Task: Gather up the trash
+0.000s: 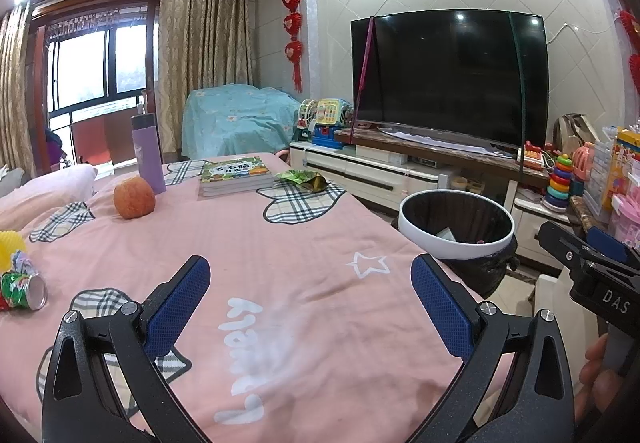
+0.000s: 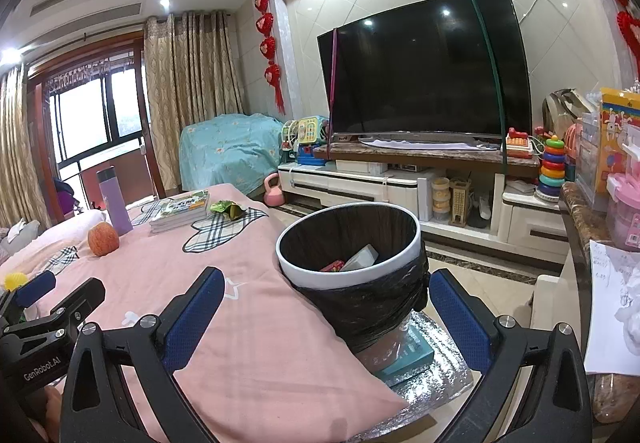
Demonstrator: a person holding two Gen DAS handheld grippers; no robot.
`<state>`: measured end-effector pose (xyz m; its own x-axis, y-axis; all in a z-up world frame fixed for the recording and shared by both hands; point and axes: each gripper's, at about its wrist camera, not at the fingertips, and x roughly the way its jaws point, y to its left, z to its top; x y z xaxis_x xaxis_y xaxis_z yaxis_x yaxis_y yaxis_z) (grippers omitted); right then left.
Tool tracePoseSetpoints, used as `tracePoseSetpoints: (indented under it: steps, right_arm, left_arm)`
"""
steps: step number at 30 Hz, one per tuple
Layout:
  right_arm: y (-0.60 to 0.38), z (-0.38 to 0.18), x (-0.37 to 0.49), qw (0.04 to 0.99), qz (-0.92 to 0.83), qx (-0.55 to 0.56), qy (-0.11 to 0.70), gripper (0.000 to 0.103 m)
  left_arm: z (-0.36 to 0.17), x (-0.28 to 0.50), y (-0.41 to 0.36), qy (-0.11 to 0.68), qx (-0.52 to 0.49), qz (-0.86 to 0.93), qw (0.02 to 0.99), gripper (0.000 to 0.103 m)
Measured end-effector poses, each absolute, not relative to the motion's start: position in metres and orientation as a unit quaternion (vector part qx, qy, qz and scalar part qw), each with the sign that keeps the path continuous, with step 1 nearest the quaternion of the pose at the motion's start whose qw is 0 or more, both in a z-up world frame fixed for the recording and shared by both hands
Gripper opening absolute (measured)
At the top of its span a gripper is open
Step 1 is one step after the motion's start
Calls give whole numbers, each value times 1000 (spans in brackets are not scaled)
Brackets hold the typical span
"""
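Left wrist view: crushed can point(image 1: 22, 289) lies left of gaping, empty hand-held gripper point(image 1: 310, 285).

Bright daylight; fisheye-warped, vignetted edges

Bin point(image 2: 348, 243) stands just right of the bed point(image 2: 240, 303). On the bed, upper left of frame: wrapper point(image 2: 228, 209) right of books point(image 2: 180, 211); bottle point(image 2: 114, 199) behind the fruit point(image 2: 103, 239).

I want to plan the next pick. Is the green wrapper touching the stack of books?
Apart. In the left wrist view, a strip of pink cloth shows between the green wrapper and the stack of books; the right wrist view shows the same gap.
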<state>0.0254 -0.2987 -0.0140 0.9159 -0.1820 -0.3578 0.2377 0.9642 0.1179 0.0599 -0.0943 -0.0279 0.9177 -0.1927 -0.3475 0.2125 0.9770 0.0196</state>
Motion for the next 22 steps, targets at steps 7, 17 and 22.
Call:
tracePoseSetpoints:
  steps: [7,17,22]
  right_arm:
    - [-299,-16,27,975,-106,82,177,103]
    - [-300,-17,30,974,-105,84,181,103]
    - [-299,-17,33,974,-103,84,182,103]
  left_arm:
    - [-26,61,-95,173,24,-105,979,103]
    - [-25,63,-91,175,19,-109,978,103]
    - [-27,70,-84,187,5,-110,976,103]
